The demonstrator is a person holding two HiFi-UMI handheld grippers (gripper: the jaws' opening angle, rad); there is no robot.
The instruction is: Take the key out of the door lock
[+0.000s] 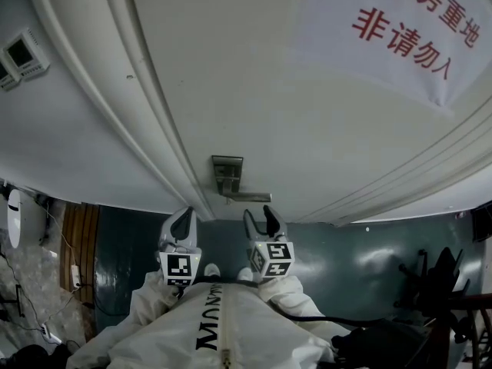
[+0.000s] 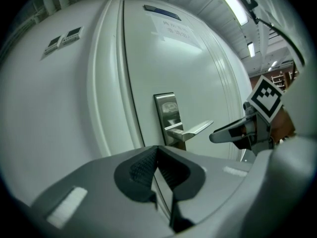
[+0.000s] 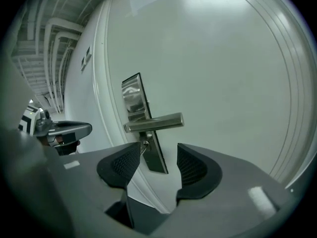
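Key (image 3: 144,145) looked small, stiff, light, likely slick: you needed to pinch its flat head. Your right gripper (image 3: 158,153) stood wide apart, empty; left gripper (image 2: 157,153) was pressed together.

- White door (image 1: 254,75) with raised moulding fills the far middle.
- White paper notice with red printed characters (image 1: 407,29) is stuck on the door, upper right.
- Two small white wall panels with dark screens (image 1: 23,56) sit side by side on the pale wall, left of the door frame.
- Dark green glossy floor (image 1: 346,260) spreads below the door.
- Brown wooden panel (image 1: 77,244) stands at the far left.
- White power strip with cables (image 1: 74,275) lies near that panel.
- Black-framed stand (image 1: 438,283) sits on the floor at the right.
- Long bright ceiling strip light (image 2: 233,6) runs overhead on the right.
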